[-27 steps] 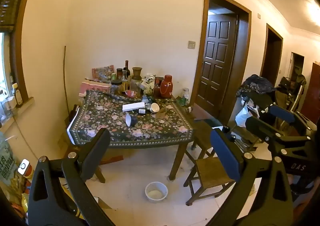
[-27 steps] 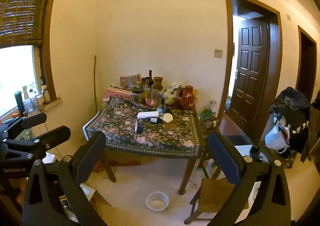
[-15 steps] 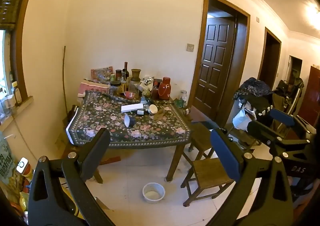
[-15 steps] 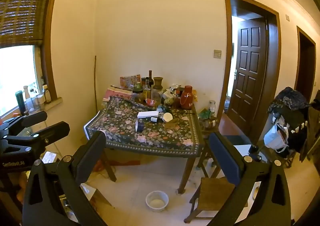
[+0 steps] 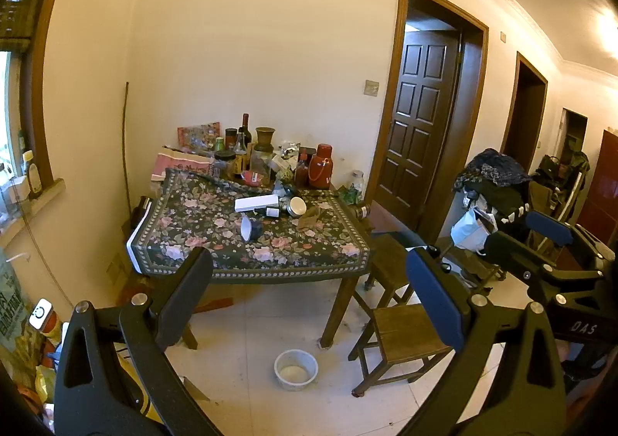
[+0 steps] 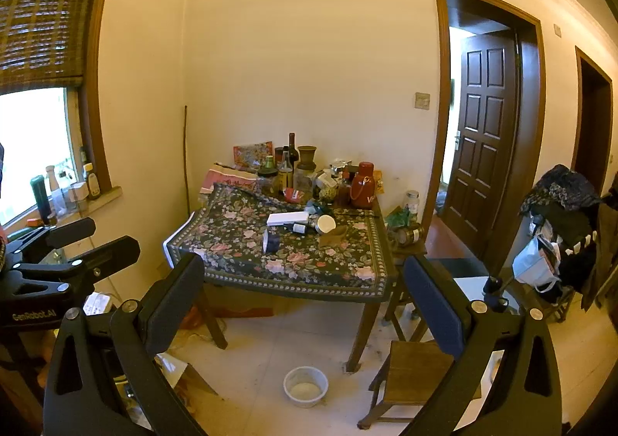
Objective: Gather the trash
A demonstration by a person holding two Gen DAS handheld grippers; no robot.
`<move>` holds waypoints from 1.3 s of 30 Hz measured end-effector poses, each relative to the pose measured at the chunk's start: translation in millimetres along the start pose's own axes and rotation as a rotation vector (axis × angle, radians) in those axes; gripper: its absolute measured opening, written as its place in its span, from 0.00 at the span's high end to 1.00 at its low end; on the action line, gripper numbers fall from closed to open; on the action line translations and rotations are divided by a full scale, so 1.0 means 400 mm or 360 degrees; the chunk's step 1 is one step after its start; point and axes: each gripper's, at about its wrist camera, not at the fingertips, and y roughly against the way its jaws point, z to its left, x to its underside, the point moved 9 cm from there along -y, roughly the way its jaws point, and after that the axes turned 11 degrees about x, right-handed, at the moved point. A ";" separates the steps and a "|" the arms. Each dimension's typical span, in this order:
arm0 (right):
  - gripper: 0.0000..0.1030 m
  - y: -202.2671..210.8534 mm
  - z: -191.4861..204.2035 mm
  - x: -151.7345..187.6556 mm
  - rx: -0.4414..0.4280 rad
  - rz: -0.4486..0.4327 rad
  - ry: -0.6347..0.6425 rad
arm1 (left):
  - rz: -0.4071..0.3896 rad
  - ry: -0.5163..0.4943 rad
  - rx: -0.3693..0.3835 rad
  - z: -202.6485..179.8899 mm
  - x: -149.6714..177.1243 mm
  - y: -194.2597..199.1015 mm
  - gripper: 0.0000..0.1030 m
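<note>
A table with a dark floral cloth (image 5: 201, 227) (image 6: 231, 246) stands across the room against the far wall. On it lie a tipped dark blue cup (image 5: 250, 228) (image 6: 271, 241), a white flat box (image 5: 257, 202) (image 6: 287, 218), a tipped tin with a white lid (image 5: 296, 206) (image 6: 325, 224), a small dark bottle (image 5: 272, 212) and crumpled brown paper (image 5: 309, 218) (image 6: 333, 235). My left gripper (image 5: 309, 281) is open and empty, well short of the table. My right gripper (image 6: 305, 281) is open and empty too. Each gripper shows at the edge of the other's view.
Bottles, jars and a red thermos (image 5: 320, 171) crowd the table's back edge. A white bowl (image 5: 295, 369) (image 6: 305, 385) sits on the floor by the table leg. Wooden stools (image 5: 401, 335) stand right of the table. A clothes-laden rack (image 5: 490, 196) and doors are at right. Bags clutter the lower left.
Both views have shifted slightly; the table sits a little closer and lower left in the frame. Both grippers stay open and empty.
</note>
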 end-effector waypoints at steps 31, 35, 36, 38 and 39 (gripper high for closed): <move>0.00 -0.031 0.013 -0.012 -0.0053 0.0037 -0.0001 | 0.0022 0.0022 0.0003 0.010 0.010 -0.029 0.02; 0.00 -0.033 0.013 -0.010 -0.0055 0.0038 -0.0002 | 0.0027 0.0021 0.0003 0.009 0.013 -0.033 0.02; 0.00 -0.032 0.013 -0.010 -0.0054 0.0037 -0.0002 | 0.0028 0.0020 0.0003 0.008 0.015 -0.036 0.02; 0.00 -0.034 0.012 -0.010 -0.0057 0.0040 -0.0006 | 0.0026 0.0021 0.0004 0.011 0.012 -0.034 0.02; 0.00 -0.033 0.013 -0.010 -0.0055 0.0038 -0.0004 | 0.0027 0.0017 0.0003 0.010 0.015 -0.037 0.02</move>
